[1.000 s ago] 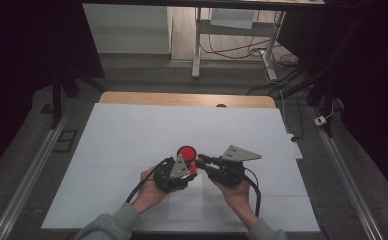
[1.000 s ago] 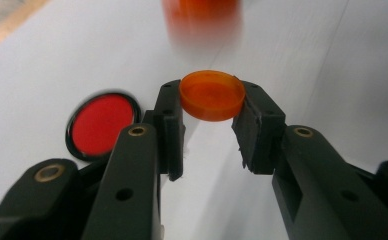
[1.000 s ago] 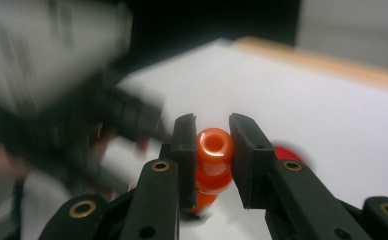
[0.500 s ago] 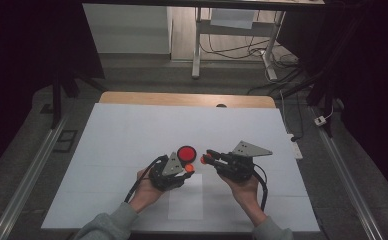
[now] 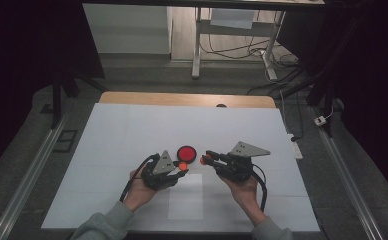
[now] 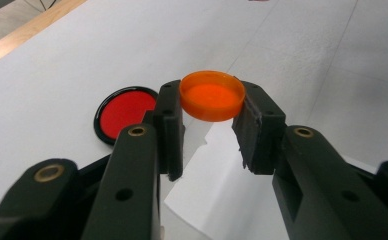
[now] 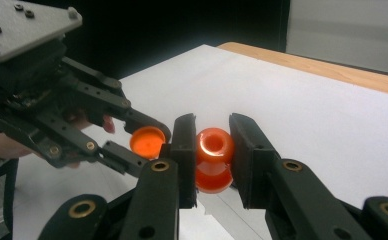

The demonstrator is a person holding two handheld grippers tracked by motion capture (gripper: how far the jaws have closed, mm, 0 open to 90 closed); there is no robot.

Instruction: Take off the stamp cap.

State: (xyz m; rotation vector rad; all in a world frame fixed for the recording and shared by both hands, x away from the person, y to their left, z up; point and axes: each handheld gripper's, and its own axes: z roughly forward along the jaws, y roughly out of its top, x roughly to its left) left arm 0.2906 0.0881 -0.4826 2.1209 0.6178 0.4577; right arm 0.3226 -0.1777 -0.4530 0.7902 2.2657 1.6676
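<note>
My left gripper (image 6: 212, 107) is shut on a shallow orange cap (image 6: 212, 95), held by its rim with the hollow side up. In the high view this left gripper (image 5: 182, 170) sits just below a red disc with a black rim (image 5: 186, 153) that lies flat on the table. My right gripper (image 7: 212, 150) is shut on an orange spool-shaped piece (image 7: 213, 157) with a hole in its top. In the high view the right gripper (image 5: 203, 160) points left toward the cap (image 5: 182, 165), a small gap apart. The right gripper view has the left gripper (image 7: 137, 142) with the cap (image 7: 148, 141) at its left.
A white sheet of paper (image 5: 187, 196) lies on the white table top (image 5: 132, 130) between the person's hands. A wooden edge (image 5: 182, 99) runs along the far side. Metal rails flank the table, and a power strip (image 5: 296, 145) lies at the right edge.
The two grippers have drawn apart: the left one slid left with the cap, and the gap between cap and spool piece has widened. The red disc has stayed in place.
</note>
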